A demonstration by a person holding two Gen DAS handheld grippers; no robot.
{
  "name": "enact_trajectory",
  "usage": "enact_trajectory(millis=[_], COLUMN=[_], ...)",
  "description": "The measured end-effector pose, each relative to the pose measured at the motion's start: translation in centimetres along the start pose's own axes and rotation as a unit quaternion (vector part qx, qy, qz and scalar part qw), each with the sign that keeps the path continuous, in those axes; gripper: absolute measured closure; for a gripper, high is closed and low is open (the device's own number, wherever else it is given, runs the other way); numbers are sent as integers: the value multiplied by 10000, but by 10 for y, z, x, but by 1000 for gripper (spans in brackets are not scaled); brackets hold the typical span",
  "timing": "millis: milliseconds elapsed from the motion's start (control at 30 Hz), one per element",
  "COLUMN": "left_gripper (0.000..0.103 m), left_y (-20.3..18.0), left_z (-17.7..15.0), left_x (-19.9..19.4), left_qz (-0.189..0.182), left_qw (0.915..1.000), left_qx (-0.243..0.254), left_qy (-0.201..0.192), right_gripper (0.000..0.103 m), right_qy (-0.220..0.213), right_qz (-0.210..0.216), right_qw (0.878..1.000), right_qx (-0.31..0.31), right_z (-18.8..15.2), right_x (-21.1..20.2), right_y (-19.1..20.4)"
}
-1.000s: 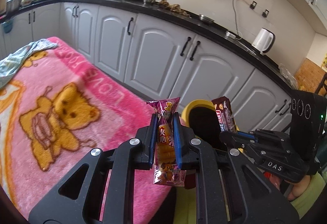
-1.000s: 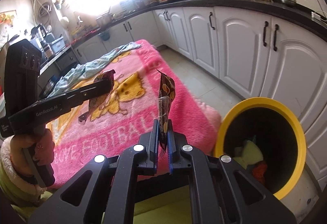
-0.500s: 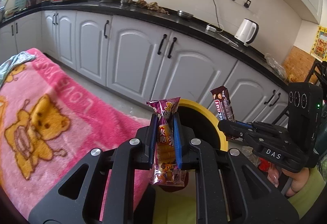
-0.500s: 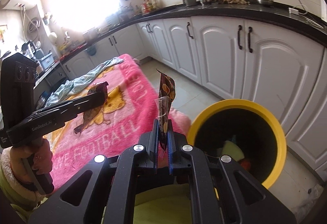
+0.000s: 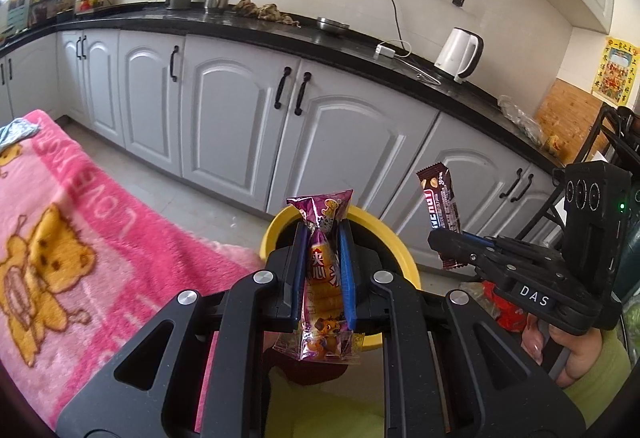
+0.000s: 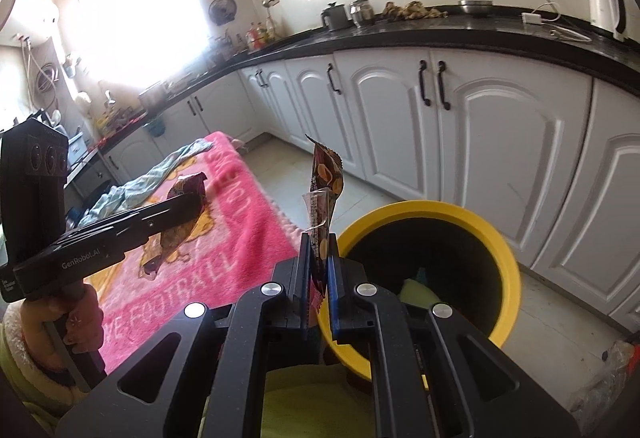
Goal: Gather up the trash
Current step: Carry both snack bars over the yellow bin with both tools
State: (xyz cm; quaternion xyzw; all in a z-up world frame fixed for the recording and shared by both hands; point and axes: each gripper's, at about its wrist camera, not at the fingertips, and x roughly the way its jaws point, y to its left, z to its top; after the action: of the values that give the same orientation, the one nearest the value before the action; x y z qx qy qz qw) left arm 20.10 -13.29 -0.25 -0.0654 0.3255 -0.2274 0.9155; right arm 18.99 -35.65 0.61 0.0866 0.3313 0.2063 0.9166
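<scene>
My left gripper (image 5: pixel 323 238) is shut on a purple snack wrapper (image 5: pixel 325 278) and holds it upright right in front of the yellow trash bin (image 5: pixel 394 250). My right gripper (image 6: pixel 319 242) is shut on a brown chocolate bar wrapper (image 6: pixel 326 178), held just left of the yellow trash bin's rim (image 6: pixel 508 262). In the left wrist view the right gripper (image 5: pixel 448 244) holds the brown wrapper (image 5: pixel 440 204) to the right of the bin. In the right wrist view the left gripper (image 6: pixel 188 204) holds the purple wrapper (image 6: pixel 178 222) over the blanket. The bin holds some trash.
A pink blanket with a bear print (image 5: pixel 60 238) lies on the left, with a light blue cloth (image 6: pixel 160 174) at its far end. White kitchen cabinets (image 5: pixel 240 126) under a black counter stand behind the bin. A white kettle (image 5: pixel 458 54) sits on the counter.
Both grippers have swung right toward the bin with their wrappers still held. The bin now sits closer and more centred in both views; the blanket has slid left.
</scene>
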Motion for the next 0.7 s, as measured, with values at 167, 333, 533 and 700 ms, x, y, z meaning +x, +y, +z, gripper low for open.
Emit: enact_trajectory(millis=[167,333,533,700], left_gripper=[93,93,93,93], left_y=[-9,-17,-25,-28], left_z=[3,5,4,0], left_x=[8,18,35,52], left_qz=[-73,-137,-239,-322], left_qw=[10000,9999,9996,9993], left_qx=[39,74,112,126], left_qy=[-28,-9,34,128], right_gripper=[96,96,96,96], right_qy=[-68,-105,-87,-29], right_qz=[-134,-248,-418,-475], right_qw=[9998,9993,9985,9978], right_qx=[120,274,346,453], right_z=[-4,-9,-18,-24], right_x=[-9,-15,-18,-12], right_y=[-14,-29,-41,-49])
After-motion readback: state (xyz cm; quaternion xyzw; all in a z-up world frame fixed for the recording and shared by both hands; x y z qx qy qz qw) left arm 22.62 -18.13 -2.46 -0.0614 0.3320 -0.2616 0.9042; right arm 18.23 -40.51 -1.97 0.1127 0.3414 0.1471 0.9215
